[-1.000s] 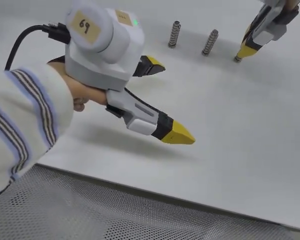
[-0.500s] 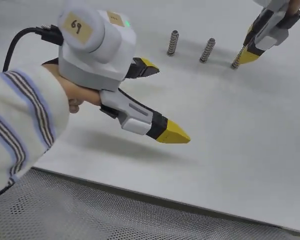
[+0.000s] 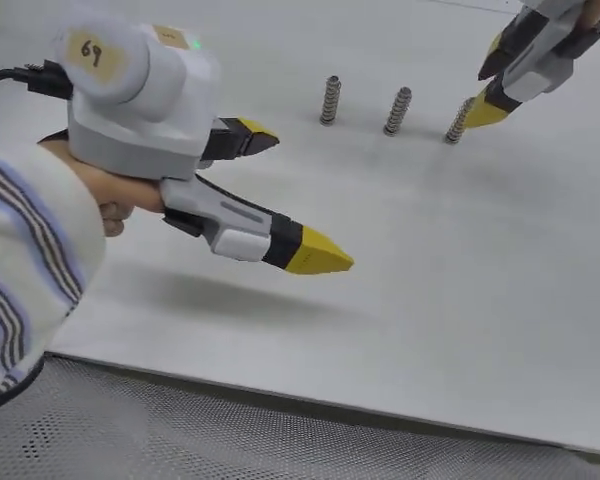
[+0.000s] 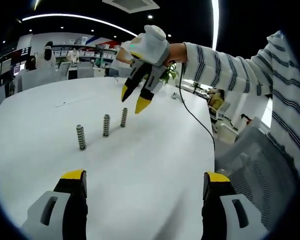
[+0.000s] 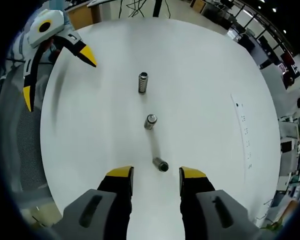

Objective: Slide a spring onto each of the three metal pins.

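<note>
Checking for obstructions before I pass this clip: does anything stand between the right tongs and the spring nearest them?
Nothing visible does. The right tongs hang open, close over the nearest spring, bare table around it. The middle spring and far spring stand beyond it in the row; the left tongs are off to one side.

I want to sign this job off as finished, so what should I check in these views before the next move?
1. Head view, left to right: first spring, second spring and third spring upright on the table: ok.
2. A pin inside each spring: cannot tell, the coils hide it.
3. The right claw open, third spring just ahead of its jaws, not gripped: ok.
4. The left claw open, empty, away from the springs: ok.
</note>
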Tool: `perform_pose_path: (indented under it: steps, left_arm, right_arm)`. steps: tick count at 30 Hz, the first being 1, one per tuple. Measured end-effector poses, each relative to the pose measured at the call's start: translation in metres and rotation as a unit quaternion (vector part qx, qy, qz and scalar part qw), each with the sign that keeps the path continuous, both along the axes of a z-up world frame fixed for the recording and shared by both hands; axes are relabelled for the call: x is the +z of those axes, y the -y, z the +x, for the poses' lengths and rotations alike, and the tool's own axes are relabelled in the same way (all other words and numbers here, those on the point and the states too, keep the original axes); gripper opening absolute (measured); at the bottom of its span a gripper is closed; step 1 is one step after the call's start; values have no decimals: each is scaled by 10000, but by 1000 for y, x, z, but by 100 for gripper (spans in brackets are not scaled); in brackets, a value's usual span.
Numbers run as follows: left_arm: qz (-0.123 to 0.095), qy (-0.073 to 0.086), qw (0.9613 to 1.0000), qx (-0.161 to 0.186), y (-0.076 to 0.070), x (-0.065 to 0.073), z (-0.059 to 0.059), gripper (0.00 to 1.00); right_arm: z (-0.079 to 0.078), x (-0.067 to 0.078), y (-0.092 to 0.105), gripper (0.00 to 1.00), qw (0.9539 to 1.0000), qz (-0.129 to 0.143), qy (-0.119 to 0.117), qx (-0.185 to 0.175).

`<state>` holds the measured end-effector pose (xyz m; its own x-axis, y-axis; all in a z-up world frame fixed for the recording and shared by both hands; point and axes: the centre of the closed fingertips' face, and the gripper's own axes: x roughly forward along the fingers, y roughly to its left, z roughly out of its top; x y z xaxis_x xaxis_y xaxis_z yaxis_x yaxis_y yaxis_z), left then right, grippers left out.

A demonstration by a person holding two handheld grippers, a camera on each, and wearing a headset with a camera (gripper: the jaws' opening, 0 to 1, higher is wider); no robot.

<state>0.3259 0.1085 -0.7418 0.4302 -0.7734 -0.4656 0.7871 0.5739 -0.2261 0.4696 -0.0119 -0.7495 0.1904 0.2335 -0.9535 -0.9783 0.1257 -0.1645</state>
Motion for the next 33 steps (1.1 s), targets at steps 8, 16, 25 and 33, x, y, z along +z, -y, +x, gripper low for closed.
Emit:
perform_pose_path:
  steps: [8,16,25,33]
  left_arm:
    - [-25,33,9998,196,-10,4,1,94]
    - [52,199,9993,317,-11,7,4,95]
    - [154,251,9985,457,-13,6,5,96]
    - [259,262,9982,471,-14,4,1,98]
  right_arm:
    - [-17,14,-1,53,9965,724,383,-174]
    - [-43,10,3,63,9903,1220,467,-479]
    - [-72,12,-2,83,9619,2333,702,-1238]
    - [-88,12,3,88,9350,2969,753,-1789]
